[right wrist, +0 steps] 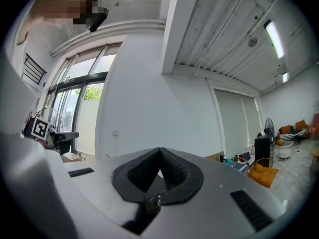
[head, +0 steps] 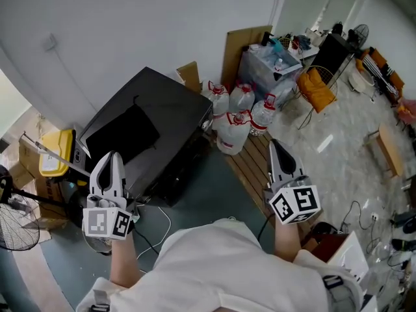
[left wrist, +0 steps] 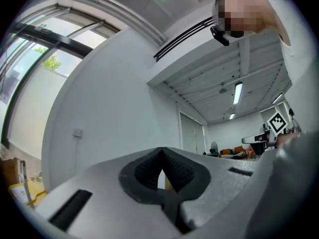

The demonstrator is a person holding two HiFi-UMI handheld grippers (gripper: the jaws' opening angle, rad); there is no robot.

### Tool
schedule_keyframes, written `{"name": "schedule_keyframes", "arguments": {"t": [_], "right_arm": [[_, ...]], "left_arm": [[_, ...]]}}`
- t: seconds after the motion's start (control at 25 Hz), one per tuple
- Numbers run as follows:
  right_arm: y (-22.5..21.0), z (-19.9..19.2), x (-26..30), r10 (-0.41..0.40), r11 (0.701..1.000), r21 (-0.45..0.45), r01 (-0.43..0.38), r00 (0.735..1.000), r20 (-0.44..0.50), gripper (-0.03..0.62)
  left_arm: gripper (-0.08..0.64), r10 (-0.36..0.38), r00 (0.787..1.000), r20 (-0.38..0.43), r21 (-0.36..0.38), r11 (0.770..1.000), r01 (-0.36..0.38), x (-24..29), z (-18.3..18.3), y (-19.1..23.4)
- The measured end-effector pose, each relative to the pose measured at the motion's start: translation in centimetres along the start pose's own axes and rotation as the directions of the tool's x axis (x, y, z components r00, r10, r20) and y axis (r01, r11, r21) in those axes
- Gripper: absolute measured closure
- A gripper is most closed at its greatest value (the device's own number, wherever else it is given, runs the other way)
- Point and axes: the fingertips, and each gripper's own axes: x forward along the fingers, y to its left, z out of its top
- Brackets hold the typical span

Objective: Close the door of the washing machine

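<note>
White-walled, cluttered room. Black washing machine [head: 159, 112] stands at the wall; its door can't be picked out from above. Left gripper [head: 114, 157] over the machine's near corner, right gripper [head: 275, 145] well right of the machine; both clenched, empty. Suggest pushing the door with the closed tips, steady and square.

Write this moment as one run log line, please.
left claw: shut, empty | right claw: shut, empty | black boxy washing machine: untouched

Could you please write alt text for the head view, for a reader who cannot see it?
Seen from above, a person in a white shirt holds out a left claw and a right claw, both shut and empty, in front of a black washing machine that stands against a white wall. Large water bottles stand just right of it in the picture.
</note>
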Motion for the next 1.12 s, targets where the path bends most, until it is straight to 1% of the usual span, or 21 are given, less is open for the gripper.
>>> {"name": "schedule_keyframes", "arguments": {"t": [0.16, 0.36, 0.64, 0.92, 1.12], "right_arm": [[1.8, -0.4, -0.6, 0.019, 1.0, 0.0, -0.019, 1.0, -0.004, 0.594], [3.3, -1.2, -1.9, 0.01, 1.0, 0.024, -0.01, 1.0, -0.023, 0.595], [5.9, -2.1, -4.2, 0.033, 0.999, 0.025, -0.032, 0.999, -0.035, 0.594], [7.2, -2.6, -5.9, 0.019, 1.0, 0.024, -0.018, 0.999, -0.029, 0.594], [8.1, -2.4, -6.4, 0.009, 0.999, 0.032, -0.009, 1.0, -0.013, 0.594]], "left_arm": [[0.555, -0.012, 1.0, 0.016, -0.024, 1.0, 0.013, -1.0, 0.3, -0.3], [0.555, -0.015, 1.0, -0.006, -0.051, 0.999, 0.015, -3.3, -0.3, -0.2], [0.555, -0.02, 1.0, -0.017, -0.073, 0.997, 0.018, -5.9, -0.6, -0.2], [0.555, -0.037, 0.999, -0.015, -0.087, 0.996, 0.036, -7.5, -0.9, -0.4], [0.555, -0.056, 0.998, -0.01, -0.091, 0.994, 0.055, -7.5, -0.8, -0.4]]}}
